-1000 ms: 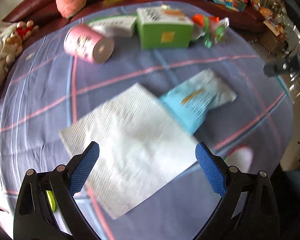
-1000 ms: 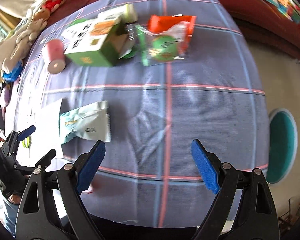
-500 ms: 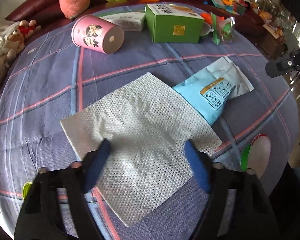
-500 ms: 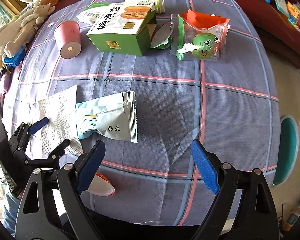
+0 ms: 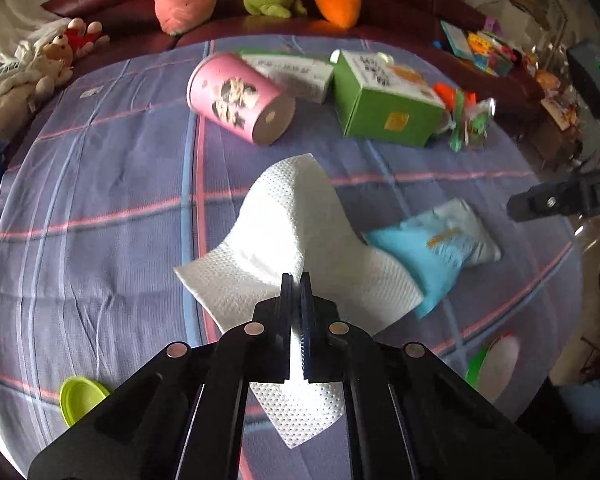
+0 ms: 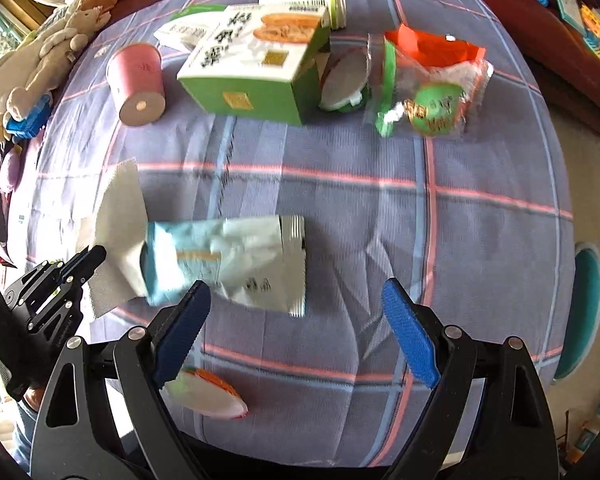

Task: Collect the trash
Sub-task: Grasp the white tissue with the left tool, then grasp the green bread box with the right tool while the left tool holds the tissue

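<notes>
Left gripper [image 5: 296, 280] is clenched on the white embossed paper towel [image 5: 300, 216], its jaws having just closed with the sheet pinched between them. The pinch sits near the sheet's middle, which is why the towel tents up into a peak while its corners trail onto the purple plaid cloth-covered surface [image 5: 100, 200]; one corner lies against the light-blue foil snack wrapper [image 5: 432, 248]. Right gripper [image 6: 296, 320] hangs released, jaws wide and nothing between them, poised just above and near that same wrapper, probably lining up as the next pickup.

Counting from the biggest piece of litter down: one green-and-white cardboard box [image 6: 256, 76] lying on its side at the far edge of the surface; one paper towel, now partly lifted; one blue wrapper flat on the cloth; one white rectangular carton [image 5: 292, 72] behind the box; one clear plastic bag with orange and green printing [image 6: 424, 84] just beside the box; one pink paper cup [image 5: 240, 100] tipped over with its base facing the camera; two white peeled lids, one with a green rim wedged against the box [image 6: 340, 88] and one with an orange rim [image 6: 208, 396] at the near edge; and one small yellow-green cap [image 5: 82, 398] near the left gripper's body.

Everything lies loose and scattered, so each needs its own grasp.
</notes>
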A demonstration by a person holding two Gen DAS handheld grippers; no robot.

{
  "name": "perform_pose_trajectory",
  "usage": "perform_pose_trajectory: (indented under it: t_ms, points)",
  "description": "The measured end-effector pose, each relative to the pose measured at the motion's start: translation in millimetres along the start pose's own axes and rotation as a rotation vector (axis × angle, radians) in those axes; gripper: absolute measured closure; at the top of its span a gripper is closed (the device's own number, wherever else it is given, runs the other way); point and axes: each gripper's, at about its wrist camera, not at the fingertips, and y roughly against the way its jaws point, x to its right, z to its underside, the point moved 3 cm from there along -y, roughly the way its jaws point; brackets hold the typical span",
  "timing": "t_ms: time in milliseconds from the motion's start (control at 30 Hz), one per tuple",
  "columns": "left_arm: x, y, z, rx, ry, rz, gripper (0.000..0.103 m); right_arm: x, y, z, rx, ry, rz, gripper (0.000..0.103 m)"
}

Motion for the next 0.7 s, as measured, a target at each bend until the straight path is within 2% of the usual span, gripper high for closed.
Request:
perform_pose_trajectory:
  t_ms: [300,400,500,667,700]
  points:
    - [1,4,-60,0.077,0.056,0.069,0.099,-4,2,-79,0.079,-0.001,-0.094,0.020]
    - [2,3,-74,0.089,0.048,0.057,0.099,-6,0,-104,0.108,0.016,-0.136,0.020]
    - [1,-3,-82,0.081,0.053,0.053,0.099,-9,-14,-122,0.091,0.017,-0.185,0.020]
    - [2,-12,-88,0.070,0.056,0.046,0.099,-10,-30,-126,0.067,-0.011,-0.275,0.033]
    - [2,-13,-88,0.066,0.057,0.046,0.099,-10,-33,-125,0.059,-0.016,-0.298,0.044]
